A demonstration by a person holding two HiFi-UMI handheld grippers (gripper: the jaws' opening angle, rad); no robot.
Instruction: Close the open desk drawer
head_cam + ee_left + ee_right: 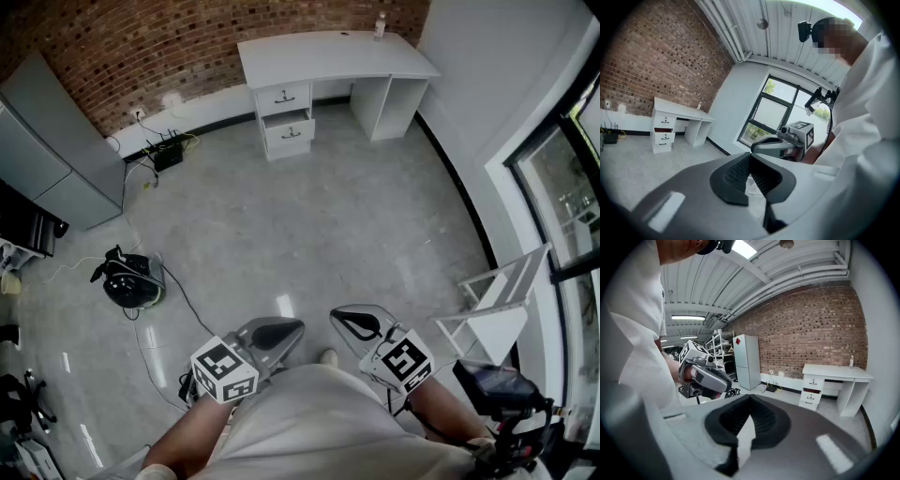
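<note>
A white desk [328, 58] stands far off against the brick wall. Its drawer stack has the lower drawer [287, 131] pulled out a little; the upper one is flush. The left gripper view shows the same desk [670, 123] small at the left, and in the right gripper view the desk [836, 376] is at the right. My left gripper [284, 330] and right gripper [351, 323] are held close to my body, several steps from the desk. Both are shut, tips touching, with nothing between them. Each shows in the other's view: right gripper [774, 146], left gripper [712, 380].
A grey cabinet [52, 155] stands at the left wall. A black bag [131, 279] with a trailing cable lies on the concrete floor. A router and cables [167, 150] sit by the wall. A white folding chair [497, 305] stands at the right by the window. A bottle [380, 23] is on the desk.
</note>
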